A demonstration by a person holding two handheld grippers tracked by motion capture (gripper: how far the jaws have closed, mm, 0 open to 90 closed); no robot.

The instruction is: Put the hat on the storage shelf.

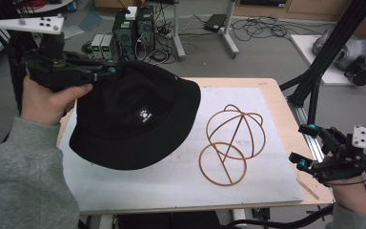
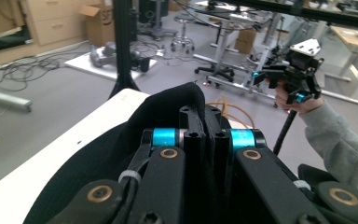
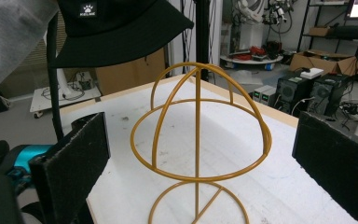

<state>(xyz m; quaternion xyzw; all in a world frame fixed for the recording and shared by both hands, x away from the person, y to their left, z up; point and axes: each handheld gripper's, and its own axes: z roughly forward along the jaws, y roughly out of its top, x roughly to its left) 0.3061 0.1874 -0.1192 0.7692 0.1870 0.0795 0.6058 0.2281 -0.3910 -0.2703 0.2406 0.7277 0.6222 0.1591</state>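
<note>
**One hat lifted, one wire stand bare**

Two grippers work over a white board on the table. From the high view, the left gripper is raised at the far left, its hand wrapped around the body, jaws closed on the brim of a black hat that hangs above the board's left half. The left gripper view shows those jaws pressed together with the black fabric pinched between them. The right gripper view adds what the others hide: the hat floats clear above the yellow wire stand, not touching it. The right gripper sits low off the table's right edge, jaws wide apart and empty, pointed at the stand.
</note>
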